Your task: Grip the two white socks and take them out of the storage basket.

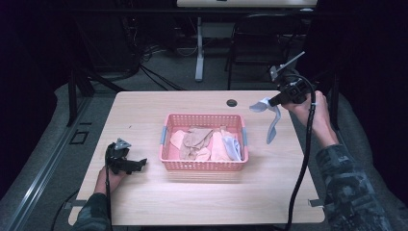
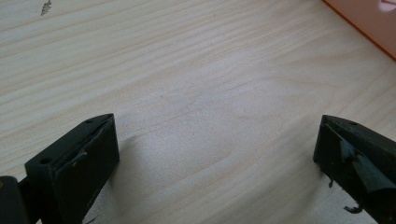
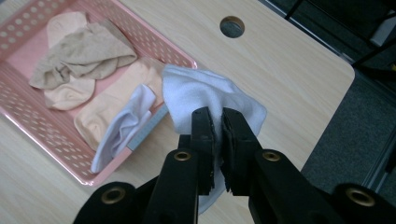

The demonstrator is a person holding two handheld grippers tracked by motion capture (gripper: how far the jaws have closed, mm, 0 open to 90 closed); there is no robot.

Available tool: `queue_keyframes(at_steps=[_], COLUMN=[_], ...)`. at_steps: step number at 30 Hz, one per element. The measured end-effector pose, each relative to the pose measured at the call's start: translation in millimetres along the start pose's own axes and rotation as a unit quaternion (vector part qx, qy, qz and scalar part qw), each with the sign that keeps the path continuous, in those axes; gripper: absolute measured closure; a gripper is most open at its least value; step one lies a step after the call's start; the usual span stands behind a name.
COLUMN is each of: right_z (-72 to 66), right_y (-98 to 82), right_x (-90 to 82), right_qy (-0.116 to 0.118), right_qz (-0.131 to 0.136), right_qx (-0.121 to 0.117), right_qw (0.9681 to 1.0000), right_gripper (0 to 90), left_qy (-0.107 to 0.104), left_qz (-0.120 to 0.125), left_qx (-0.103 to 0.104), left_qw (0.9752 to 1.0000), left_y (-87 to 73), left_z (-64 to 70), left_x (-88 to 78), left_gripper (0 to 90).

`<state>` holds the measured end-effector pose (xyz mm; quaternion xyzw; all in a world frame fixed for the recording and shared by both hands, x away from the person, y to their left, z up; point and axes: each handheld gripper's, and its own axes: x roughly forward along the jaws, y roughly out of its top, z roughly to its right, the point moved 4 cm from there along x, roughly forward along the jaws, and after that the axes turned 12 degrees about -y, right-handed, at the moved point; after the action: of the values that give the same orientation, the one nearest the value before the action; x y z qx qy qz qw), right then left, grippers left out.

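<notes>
Left tool (image 1: 140,164): nearest to us, low on the left of the counter (image 1: 144,202); we see it lying close to the wood with its jaws spread wide and only bare grain between them. It sits to the left of the basket, apart from it.
Left hand (image 1: 108,177): we see it wrapped around the tool's body, the sleeve coming in from the bottom edge.
Pink basket (image 1: 204,165): we have it mid-counter, a perforated plastic one with grey handles on its short ends.
Basket contents: we count a beige-brown sock (image 3: 84,53) crumpled on top, peach socks (image 3: 112,109) under and beside it, and a white sock (image 3: 123,123) draped against the right-hand end.
Cable hole (image 1: 232,102): we spot it in the counter just behind the basket's far right corner.
White sock in the air (image 1: 273,120): we see it hanging over the counter, right of the basket and clear of it, its length dangling down.
Right tool (image 1: 274,102): we see it raised over the counter's far right corner, jaws pinched tight on that hanging sock.
Right hand (image 1: 308,108): we see it gripping the tool's body, cable trailing down past the forearm.
</notes>
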<state>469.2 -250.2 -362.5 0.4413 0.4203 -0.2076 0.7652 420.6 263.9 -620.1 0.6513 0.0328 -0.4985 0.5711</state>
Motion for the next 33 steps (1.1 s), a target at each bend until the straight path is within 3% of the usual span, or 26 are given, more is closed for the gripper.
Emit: queue_keyframes(at_steps=[7,15,31,33], right_z=[8.7,12.6,6.8,6.4], right_y=[-17.2,-37.7,-82.4,-86.6], right_x=[15.8,45.8,109.0,115.0], right_qy=[-0.011,-0.016,-0.001,0.0], right_qz=[0.002,-0.016,-0.061,-0.073], right_qx=[0.016,0.031,0.062,0.053], right_qw=[0.9998,0.9993,0.9962,0.9959], right_gripper=[83.7,83.7,82.6,82.1], left_qy=[0.0,0.0,0.0,0.0], left_qz=[-0.001,-0.001,0.0,0.0], left_qx=[0.001,0.001,0.001,0.001], left_qw=[1.0,1.0,1.0,1.0], left_y=[0.0,0.0,0.0,0.0], left_z=[-0.1,-0.1,-0.1,-0.1], left_x=[-0.1,-0.1,-0.1,-0.1], left_gripper=[0.0,0.1,0.1,0.1])
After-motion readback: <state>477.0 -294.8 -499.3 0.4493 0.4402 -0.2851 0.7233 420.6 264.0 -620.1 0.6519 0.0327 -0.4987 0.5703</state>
